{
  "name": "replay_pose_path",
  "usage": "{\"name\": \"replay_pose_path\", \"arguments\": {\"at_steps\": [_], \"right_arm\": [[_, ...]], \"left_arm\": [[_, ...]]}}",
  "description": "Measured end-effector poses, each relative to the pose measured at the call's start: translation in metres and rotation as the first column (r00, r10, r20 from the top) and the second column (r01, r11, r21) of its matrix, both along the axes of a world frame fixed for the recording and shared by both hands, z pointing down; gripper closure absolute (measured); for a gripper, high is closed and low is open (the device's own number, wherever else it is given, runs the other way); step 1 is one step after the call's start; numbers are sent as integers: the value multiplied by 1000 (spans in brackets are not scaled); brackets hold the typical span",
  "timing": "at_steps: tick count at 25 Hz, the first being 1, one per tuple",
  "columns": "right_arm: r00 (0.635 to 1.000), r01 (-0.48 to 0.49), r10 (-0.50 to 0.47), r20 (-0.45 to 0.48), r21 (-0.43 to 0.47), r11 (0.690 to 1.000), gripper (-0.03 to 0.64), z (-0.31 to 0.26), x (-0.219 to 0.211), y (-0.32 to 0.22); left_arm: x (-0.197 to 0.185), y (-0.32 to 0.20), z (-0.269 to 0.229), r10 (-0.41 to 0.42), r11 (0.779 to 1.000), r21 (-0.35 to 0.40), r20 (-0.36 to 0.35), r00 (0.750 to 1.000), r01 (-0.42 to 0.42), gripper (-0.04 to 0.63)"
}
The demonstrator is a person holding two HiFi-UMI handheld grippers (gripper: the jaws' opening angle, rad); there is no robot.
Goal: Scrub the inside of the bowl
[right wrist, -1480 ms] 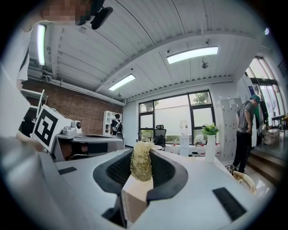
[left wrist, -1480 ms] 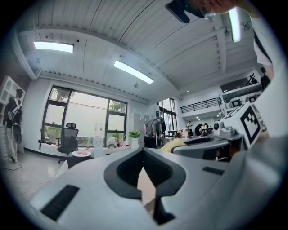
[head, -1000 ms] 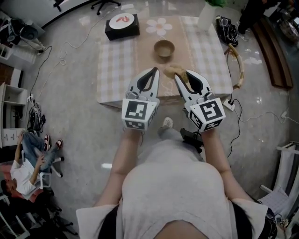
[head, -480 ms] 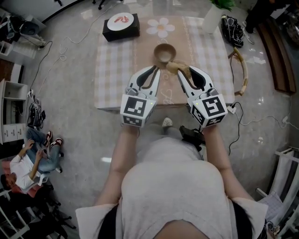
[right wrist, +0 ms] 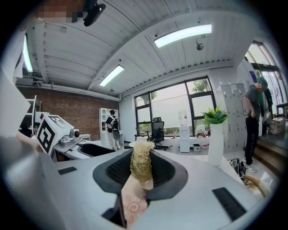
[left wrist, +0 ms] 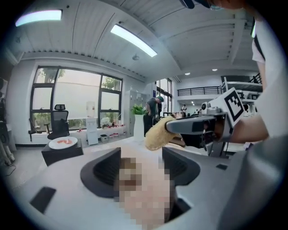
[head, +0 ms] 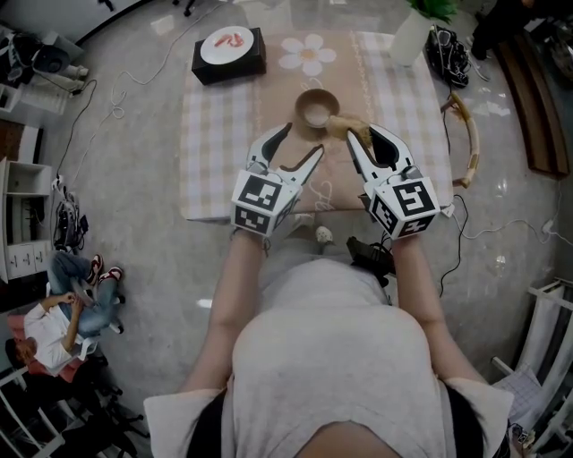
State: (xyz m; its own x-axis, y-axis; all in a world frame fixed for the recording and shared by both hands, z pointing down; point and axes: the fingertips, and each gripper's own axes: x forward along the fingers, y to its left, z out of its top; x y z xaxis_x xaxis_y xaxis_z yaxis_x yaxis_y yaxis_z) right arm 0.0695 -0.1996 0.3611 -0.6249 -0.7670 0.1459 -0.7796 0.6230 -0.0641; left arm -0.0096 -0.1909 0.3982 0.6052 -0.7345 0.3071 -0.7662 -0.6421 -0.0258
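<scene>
Loofah scrubber (head: 342, 125) meets bowl (head: 307, 113)
Right hand-held gripper (head: 359, 133) clamps the scrubber at the bowl's 4 o'clock; left hand-held gripper (head: 298, 143), jaws just opening, holds nothing.

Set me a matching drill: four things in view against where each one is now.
1 brown bowl
2 white plate
3 loofah scrubber
4 white vase

A on the black box, far left corner
B clamped in the right gripper
C middle of the table
D far right corner, holding a green plant

Pairs: 1-C; 2-A; 3-B; 4-D
</scene>
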Motion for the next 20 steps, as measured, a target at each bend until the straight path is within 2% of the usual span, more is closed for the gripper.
{"name": "replay_pose_path", "arguments": {"at_steps": [6, 14, 20], "right_arm": [[1000, -17, 16, -18, -35, 999, 512, 15, -1, -32], [998, -26, 23, -50, -75, 997, 511, 31, -4, -71], [996, -24, 13, -90, -120, 992, 511, 49, -4, -87]], "left_arm": [[2, -25, 31, 77, 995, -72, 51, 996, -73, 324], [0, -67, 70, 111, 985, -147, 112, 987, -94, 270], [3, -88, 102, 147, 966, -232, 132, 980, -114, 221]]}}
